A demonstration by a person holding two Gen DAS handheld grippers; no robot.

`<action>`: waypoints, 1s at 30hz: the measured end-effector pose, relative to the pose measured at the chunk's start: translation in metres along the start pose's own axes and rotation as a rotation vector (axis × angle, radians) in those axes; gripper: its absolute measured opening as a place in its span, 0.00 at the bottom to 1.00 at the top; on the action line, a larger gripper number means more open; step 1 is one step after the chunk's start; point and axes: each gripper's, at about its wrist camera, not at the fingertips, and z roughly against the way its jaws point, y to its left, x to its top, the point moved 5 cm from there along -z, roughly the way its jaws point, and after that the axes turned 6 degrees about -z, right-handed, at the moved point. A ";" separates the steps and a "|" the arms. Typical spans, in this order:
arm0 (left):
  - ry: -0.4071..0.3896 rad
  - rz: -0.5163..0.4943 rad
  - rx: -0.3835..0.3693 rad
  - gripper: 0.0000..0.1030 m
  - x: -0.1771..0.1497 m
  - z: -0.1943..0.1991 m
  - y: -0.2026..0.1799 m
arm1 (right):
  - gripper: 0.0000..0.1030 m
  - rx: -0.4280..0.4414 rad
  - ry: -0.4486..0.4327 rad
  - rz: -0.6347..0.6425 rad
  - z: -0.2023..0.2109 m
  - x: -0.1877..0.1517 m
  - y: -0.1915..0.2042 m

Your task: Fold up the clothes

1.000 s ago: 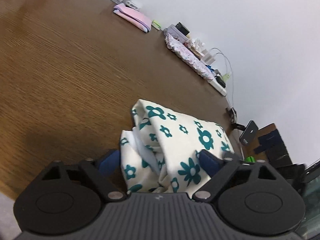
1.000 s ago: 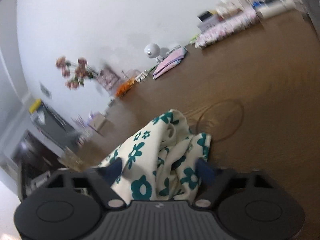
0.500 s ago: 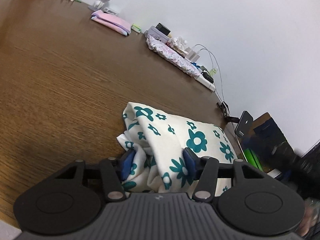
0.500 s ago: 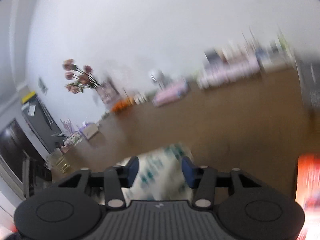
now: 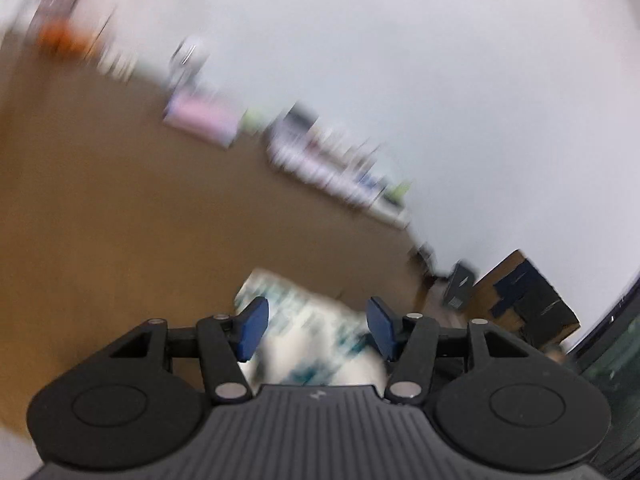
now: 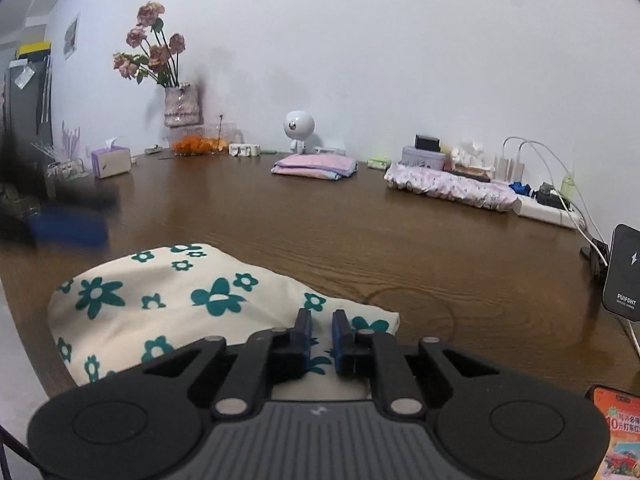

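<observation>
A cream cloth with teal flowers (image 6: 160,292) lies folded on the brown table (image 6: 360,232). In the right wrist view my right gripper (image 6: 322,314) hovers over the cloth's right end. Its jaws are closing to a narrow gap, and nothing is pinched between the pads. My left gripper (image 5: 318,306) is open in the blurred left wrist view, lifted above the cloth (image 5: 304,328), which shows below the blue pads. The right wrist view shows it as a dark blur (image 6: 68,228) off the cloth's far left corner.
Along the wall stand a vase of flowers (image 6: 182,108), a tissue box (image 6: 110,160), a white round figure (image 6: 299,126), folded pink clothes (image 6: 314,166), a floral bundle (image 6: 452,188) and a power strip (image 6: 544,208). A charger stand (image 6: 624,272) and a phone (image 6: 620,432) sit right.
Both grippers have let go of the cloth, which now lies folded on the table. The left one rose off it. The right one rolled level and its jaws narrowed.
</observation>
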 end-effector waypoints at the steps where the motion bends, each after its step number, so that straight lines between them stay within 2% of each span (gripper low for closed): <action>1: 0.006 -0.028 -0.002 0.54 -0.001 -0.006 -0.009 | 0.11 0.005 -0.004 -0.007 0.000 -0.001 -0.002; 4: 0.072 -0.067 0.032 0.47 -0.018 -0.031 -0.019 | 0.09 0.034 -0.018 -0.042 0.008 -0.004 -0.008; 6: 0.132 -0.061 0.077 0.33 -0.037 -0.048 -0.011 | 0.10 0.061 -0.024 -0.069 0.014 -0.006 -0.016; 7: 0.139 -0.048 0.089 0.30 -0.044 -0.050 -0.005 | 0.11 0.071 -0.020 -0.077 0.017 -0.006 -0.021; 9: 0.139 -0.023 0.088 0.29 -0.051 -0.049 0.003 | 0.17 0.069 -0.038 -0.084 0.027 -0.002 -0.026; 11: 0.138 -0.027 0.092 0.29 -0.055 -0.046 0.004 | 0.18 0.097 -0.108 -0.089 0.046 0.003 -0.024; 13: 0.131 -0.060 0.110 0.29 -0.057 -0.046 0.002 | 0.17 0.135 -0.104 -0.084 0.052 -0.002 -0.017; 15: 0.124 -0.087 0.122 0.29 -0.060 -0.047 0.000 | 0.16 0.129 -0.046 -0.067 0.043 -0.025 -0.012; 16: 0.118 -0.095 0.124 0.29 -0.061 -0.047 -0.001 | 0.15 0.132 -0.080 -0.076 0.043 -0.034 -0.016; 18: 0.115 -0.099 0.120 0.29 -0.059 -0.043 -0.001 | 0.16 0.175 -0.079 -0.158 0.044 -0.034 -0.027; 19: 0.114 -0.085 0.117 0.32 -0.055 -0.038 0.000 | 0.21 0.183 -0.062 -0.199 0.046 -0.028 -0.031; 20: 0.095 -0.064 0.122 0.49 -0.050 -0.030 0.003 | 0.24 0.191 -0.066 -0.221 0.053 -0.024 -0.035; 21: 0.063 -0.042 0.134 0.83 -0.044 -0.019 0.006 | 0.36 0.198 -0.071 -0.244 0.060 -0.020 -0.039; 22: 0.034 -0.028 0.160 0.98 -0.040 -0.010 0.010 | 0.59 0.206 -0.075 -0.267 0.067 -0.015 -0.043; 24: 0.009 -0.010 0.220 1.00 -0.035 -0.001 0.022 | 0.86 0.231 -0.058 -0.330 0.073 -0.012 -0.051; 27: 0.107 0.107 0.178 0.99 -0.039 -0.017 0.043 | 0.84 0.265 0.019 -0.464 0.058 -0.018 -0.067; 30: 0.166 0.150 0.130 0.99 -0.044 -0.030 0.048 | 0.70 0.302 0.085 -0.544 0.042 -0.027 -0.070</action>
